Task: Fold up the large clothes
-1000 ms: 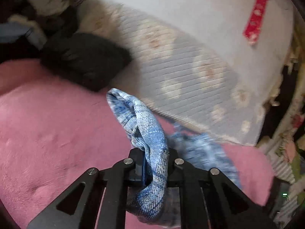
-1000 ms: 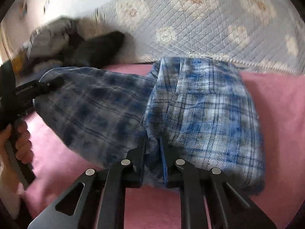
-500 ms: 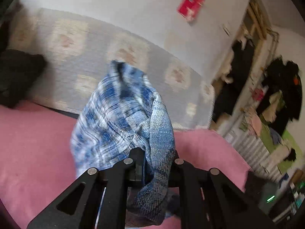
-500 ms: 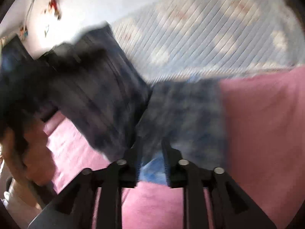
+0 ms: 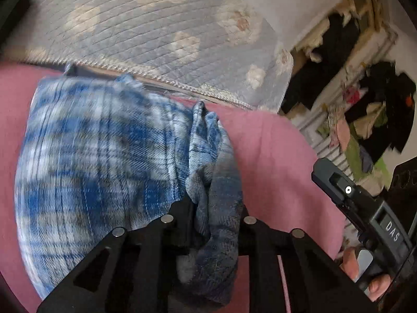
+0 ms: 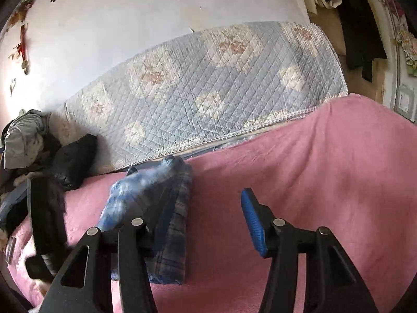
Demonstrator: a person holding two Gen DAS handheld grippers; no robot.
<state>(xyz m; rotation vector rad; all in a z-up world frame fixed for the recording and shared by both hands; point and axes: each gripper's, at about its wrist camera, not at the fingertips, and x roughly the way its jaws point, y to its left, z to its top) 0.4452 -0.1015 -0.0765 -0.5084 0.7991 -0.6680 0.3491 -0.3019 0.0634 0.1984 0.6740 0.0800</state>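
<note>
A blue plaid shirt lies folded on the pink blanket. My left gripper still has a bunched edge of the shirt between its jaws. The jaws are opening, but the pads still touch the cloth. In the right wrist view the shirt lies as a narrow bundle, partly behind the left finger. My right gripper hangs above the blanket with its jaws opening and nothing between them. The blurred left gripper shows dark at the left edge of that view.
A grey-blue quilted pad leans against the white wall behind the bed. Dark and grey clothes are piled at the far left. A hand on the right tool's handle is at the right. Hanging clothes crowd the room beyond.
The left gripper swung rightward, carrying its part of the shirt over the rest. The right gripper let go of the shirt, opened wide and lifted away.
</note>
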